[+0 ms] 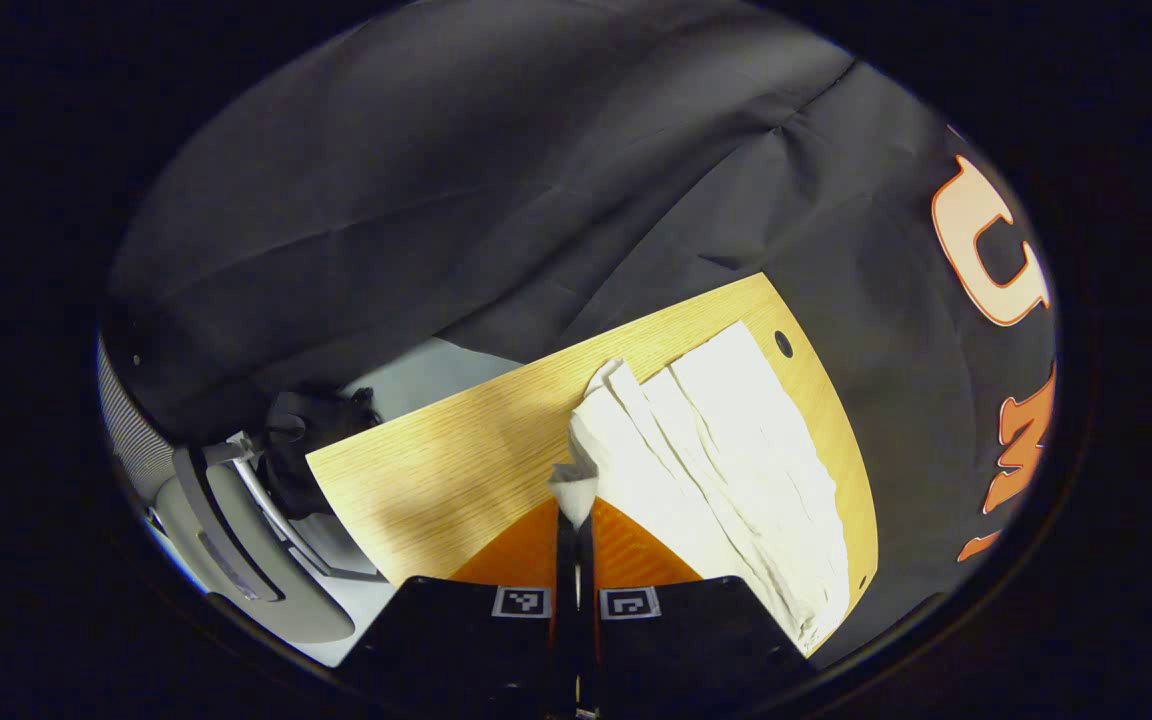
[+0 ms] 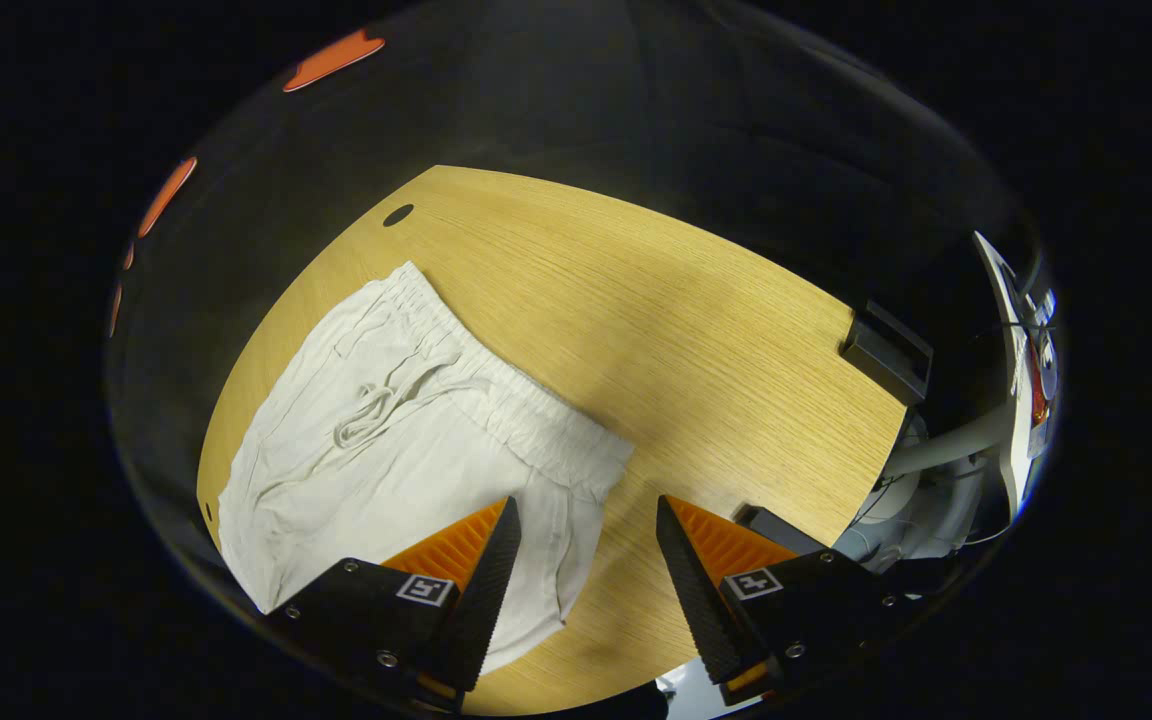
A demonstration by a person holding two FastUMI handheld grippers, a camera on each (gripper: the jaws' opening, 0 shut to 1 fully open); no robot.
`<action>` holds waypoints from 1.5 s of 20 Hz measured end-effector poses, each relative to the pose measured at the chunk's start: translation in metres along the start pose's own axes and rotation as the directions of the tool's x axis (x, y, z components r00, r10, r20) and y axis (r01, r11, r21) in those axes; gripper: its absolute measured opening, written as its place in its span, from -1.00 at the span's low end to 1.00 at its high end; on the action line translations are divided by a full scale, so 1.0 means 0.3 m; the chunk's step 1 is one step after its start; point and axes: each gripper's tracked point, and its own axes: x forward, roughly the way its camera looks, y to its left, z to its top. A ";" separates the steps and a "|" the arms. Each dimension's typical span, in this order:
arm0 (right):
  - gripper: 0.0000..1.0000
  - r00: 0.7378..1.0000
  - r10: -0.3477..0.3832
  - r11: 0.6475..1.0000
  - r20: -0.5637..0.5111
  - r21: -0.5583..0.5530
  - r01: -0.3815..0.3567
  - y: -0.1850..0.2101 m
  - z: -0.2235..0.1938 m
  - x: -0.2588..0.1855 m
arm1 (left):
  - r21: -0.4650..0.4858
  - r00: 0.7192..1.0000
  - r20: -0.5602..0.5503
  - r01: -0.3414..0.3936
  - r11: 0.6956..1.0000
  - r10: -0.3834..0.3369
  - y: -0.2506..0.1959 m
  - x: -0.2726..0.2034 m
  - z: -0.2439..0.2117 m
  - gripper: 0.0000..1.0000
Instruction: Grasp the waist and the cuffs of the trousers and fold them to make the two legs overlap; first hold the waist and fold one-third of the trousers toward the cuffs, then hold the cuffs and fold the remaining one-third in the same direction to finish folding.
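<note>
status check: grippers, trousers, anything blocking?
Left gripper shut on a trouser cuff. Right gripper open above the waist side. Trousers lie flat on the table, not yet folded. No obstruction seen.

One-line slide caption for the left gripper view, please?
Left gripper shut on a cuff of the white trousers lying on the wooden table.

Right gripper [image 2: 584, 520] above the table [image 2: 656, 330], jaws wide apart, holding nothing. White trousers [image 2: 386, 450] flat on the wood at left, elastic waist [image 2: 506, 395] running diagonally, drawstring [image 2: 368, 415] loose just below it. One finger over the cloth near the waist's end, the other over bare wood.
</note>
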 end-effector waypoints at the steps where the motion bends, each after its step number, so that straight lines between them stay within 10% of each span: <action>1: 0.60 1.000 -0.008 1.000 -0.002 -0.006 0.008 -0.004 0.008 0.014 | 0.003 1.000 0.001 0.000 1.000 0.000 -0.008 -0.002 0.002 -0.91; 11: -0.80 0.998 0.033 0.989 -0.046 0.145 -0.026 0.029 0.006 0.070 | -0.010 0.999 0.027 0.024 1.000 -0.024 -0.083 -0.039 0.014 -0.92; 18: -0.91 0.987 0.147 0.967 -0.067 0.219 -0.130 0.062 0.073 -0.027 | -0.086 0.996 0.038 0.089 0.992 -0.086 -0.195 -0.057 0.051 -0.92; 30: -0.91 0.967 0.227 0.939 -0.115 0.290 -0.186 0.217 0.193 -0.116 | 0.104 0.992 -0.043 0.119 0.987 -0.115 -0.437 0.053 0.252 -0.92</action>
